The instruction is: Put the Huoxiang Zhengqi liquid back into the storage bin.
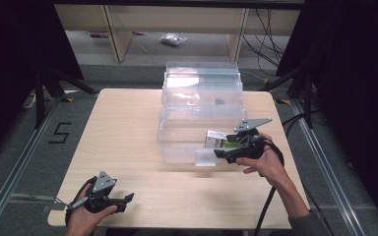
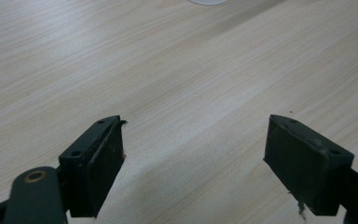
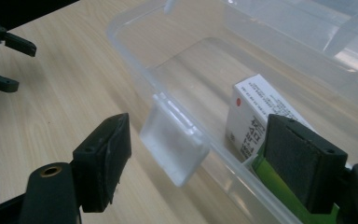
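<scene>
- The high view was dim at both sides — dark drapes swallowed the edges, while the table (image 1: pixel 128 147) was evenly lit from above
- Glare sat on the clear box (image 1: pixel 197 83)
- The gripper views were soft, with near jaws slightly blurred — faint sheen lay on the wood

A large dark figure "5" (image 1: pixel 59 132) was marked on the grey floor (image 1: pixel 15 147) just off the left edge of the table (image 1: pixel 123 147), near its far-left corner. In the right gripper view, a white and green carton (image 3: pixel 256 116) lying in the clear plastic bin (image 3: pixel 135 65) carried a red dot and several lines of small dark print on its white face, too small and blurred to make out. No other writing could be read.
</scene>
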A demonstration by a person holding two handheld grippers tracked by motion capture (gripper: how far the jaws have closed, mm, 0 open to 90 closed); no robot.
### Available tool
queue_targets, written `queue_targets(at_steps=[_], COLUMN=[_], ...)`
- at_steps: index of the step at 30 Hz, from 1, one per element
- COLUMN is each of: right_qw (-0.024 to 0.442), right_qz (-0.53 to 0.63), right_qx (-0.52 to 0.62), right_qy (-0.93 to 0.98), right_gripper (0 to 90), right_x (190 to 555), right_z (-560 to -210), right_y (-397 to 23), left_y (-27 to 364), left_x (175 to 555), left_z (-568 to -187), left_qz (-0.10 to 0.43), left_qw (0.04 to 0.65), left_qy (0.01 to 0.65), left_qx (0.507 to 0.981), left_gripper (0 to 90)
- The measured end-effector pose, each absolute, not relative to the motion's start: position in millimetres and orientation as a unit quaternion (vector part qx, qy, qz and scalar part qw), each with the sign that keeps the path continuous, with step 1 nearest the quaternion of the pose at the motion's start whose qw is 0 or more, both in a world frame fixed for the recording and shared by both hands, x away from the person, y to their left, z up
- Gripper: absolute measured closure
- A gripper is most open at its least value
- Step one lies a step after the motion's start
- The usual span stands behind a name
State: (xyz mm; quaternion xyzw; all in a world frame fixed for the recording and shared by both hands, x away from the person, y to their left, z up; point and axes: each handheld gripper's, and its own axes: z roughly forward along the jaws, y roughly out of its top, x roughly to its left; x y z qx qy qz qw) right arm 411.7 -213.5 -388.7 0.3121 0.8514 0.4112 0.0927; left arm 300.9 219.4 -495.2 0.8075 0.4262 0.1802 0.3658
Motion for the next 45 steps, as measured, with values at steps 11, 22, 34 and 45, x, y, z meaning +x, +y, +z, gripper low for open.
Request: queue_targets(at_steps=[11,22,34,45], right_qw=[0.094,0.093,0.087,0.091], right_qz=[0.418,0.419,0.428,0.431], right_qx=[0.311,0.305,0.297,0.301], right_qy=[0.848,0.85,0.849,0.846], right_gripper=[24.5,24.7,24.5,23.2], right_x=[401,390,381,372], right_z=[-398,-406,-413,-420], right_y=[-212,-212,-211,-214], left_y=[218,218,217,217], left_x=[300,300,299,299], left_z=[-495,-494,-494,-494], left_qz=[0.178,0.175,0.175,0.175], left_qw=[0.37,0.37,0.375,0.374], left_qy=[0.429,0.425,0.428,0.425], left_qx=[0.804,0.808,0.804,0.806], left_gripper=[19.1,19.0,19.1,19.0])
